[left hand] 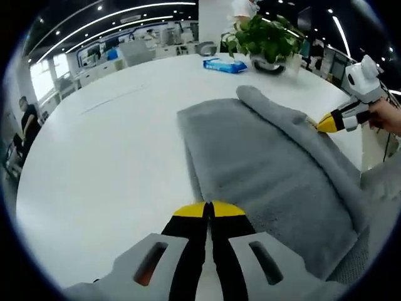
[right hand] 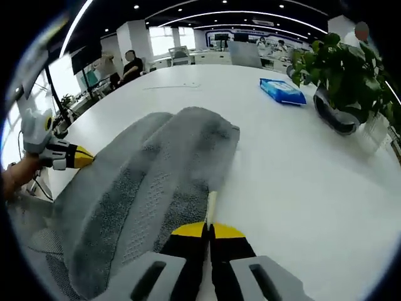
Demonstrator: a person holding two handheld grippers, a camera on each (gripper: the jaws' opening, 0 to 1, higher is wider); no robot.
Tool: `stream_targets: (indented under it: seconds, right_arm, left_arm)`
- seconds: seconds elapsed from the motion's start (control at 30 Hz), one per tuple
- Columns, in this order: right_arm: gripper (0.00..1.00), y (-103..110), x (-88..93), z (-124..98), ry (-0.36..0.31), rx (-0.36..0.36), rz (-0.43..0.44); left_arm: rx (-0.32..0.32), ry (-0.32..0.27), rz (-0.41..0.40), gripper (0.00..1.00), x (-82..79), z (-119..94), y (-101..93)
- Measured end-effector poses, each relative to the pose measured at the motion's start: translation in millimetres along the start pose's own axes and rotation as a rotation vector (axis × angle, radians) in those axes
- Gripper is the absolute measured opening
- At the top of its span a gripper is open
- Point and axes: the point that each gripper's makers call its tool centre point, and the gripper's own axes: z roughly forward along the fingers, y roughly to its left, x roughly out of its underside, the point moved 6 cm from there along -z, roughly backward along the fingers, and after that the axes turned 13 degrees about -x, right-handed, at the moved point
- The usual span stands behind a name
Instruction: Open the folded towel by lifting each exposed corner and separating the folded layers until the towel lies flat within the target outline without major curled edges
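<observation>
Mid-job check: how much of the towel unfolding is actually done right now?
Not much is done: the grey towel is on the white table with a thick folded layer rolled along one edge. In hand: both grippers, left and right, sit shut at opposite towel edges. Left: separating that fold and flattening it; no target outline is discernible.

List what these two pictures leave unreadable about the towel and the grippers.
- Target outline: none can be made out on the white table.
- Near end of the grey terry towel: cut off by the right gripper view's lower edge.
- Towel edge under the left gripper: hidden by its closed yellow-tipped fingers.
- Blue packet print: too small.
</observation>
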Motion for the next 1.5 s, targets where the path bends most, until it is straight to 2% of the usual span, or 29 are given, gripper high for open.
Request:
stream_targets:
  seconds: [0.1,0.67,1.13,1.5]
  right_arm:
    - [0.00,-4,2.4,0,0.008,0.012,0.001]
    - [0.00,-23,4.8,-5,0.038,0.067,-0.035]
    - [0.00,-31,4.6,-7,0.042,0.070,-0.035]
    - [0.00,-48,7.0,-15,0.054,0.102,-0.039]
  left_arm:
    - [-0.012,0.005,-0.011,0.01,1.5,-1,6.4]
    - [-0.099,0.025,0.037,0.01,12.0,-4,36.1]
    - [-0.139,0.043,0.056,0.01,19.3,-8,65.7]
    - [-0.199,0.091,0.103,0.01,36.4,-13,106.2]
